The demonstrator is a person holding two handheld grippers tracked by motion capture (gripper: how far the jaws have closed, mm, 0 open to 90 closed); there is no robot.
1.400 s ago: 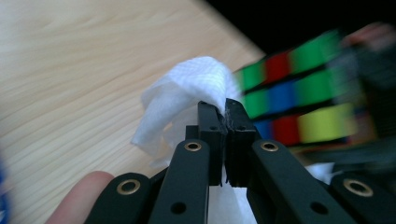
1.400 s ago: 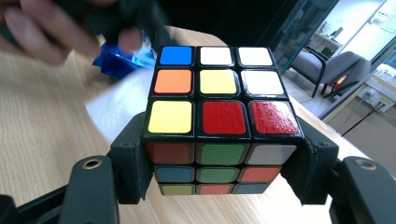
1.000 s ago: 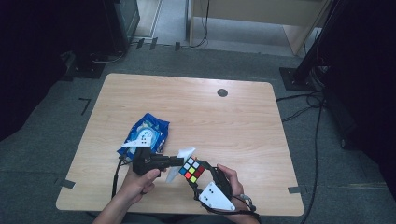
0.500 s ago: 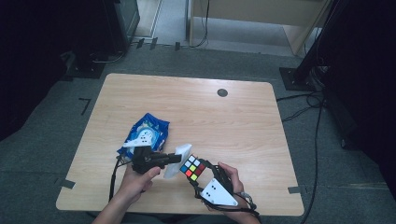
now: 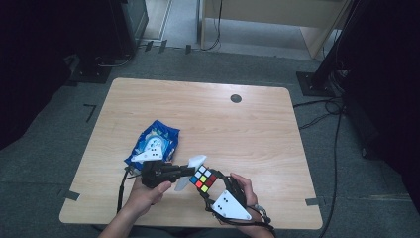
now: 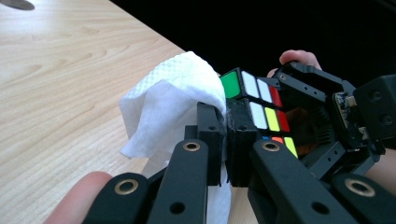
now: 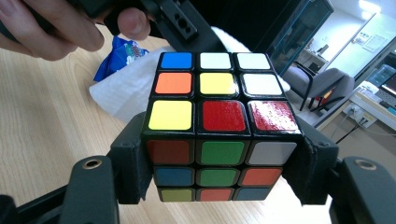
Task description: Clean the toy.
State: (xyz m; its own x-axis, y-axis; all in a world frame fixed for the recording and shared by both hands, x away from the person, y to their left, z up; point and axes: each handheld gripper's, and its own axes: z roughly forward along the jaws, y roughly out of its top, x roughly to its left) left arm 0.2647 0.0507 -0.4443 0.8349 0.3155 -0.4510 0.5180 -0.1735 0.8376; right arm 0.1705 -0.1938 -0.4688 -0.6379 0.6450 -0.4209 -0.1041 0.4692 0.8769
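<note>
A scrambled puzzle cube (image 5: 204,178) is held just above the table's near edge, and my right gripper (image 7: 219,173) is shut on it, its jaws pressing the cube's (image 7: 219,126) left and right sides. My left gripper (image 6: 227,135) is shut on a white tissue (image 6: 173,93), pinched between its closed jaws. The tissue (image 5: 194,162) lies against the cube's left side, and the cube (image 6: 261,100) sits just beyond the left jaw tips. From the high view, the left gripper (image 5: 189,170) points right at the cube.
A blue snack bag (image 5: 156,141) lies on the wooden table (image 5: 237,134) just behind the left hand. A small black disc (image 5: 236,98) sits near the far edge. Cables trail off the near edge from both grippers.
The left gripper and its tissue have shifted only slightly beside the cube. The right gripper and the cube have stayed where they were.
</note>
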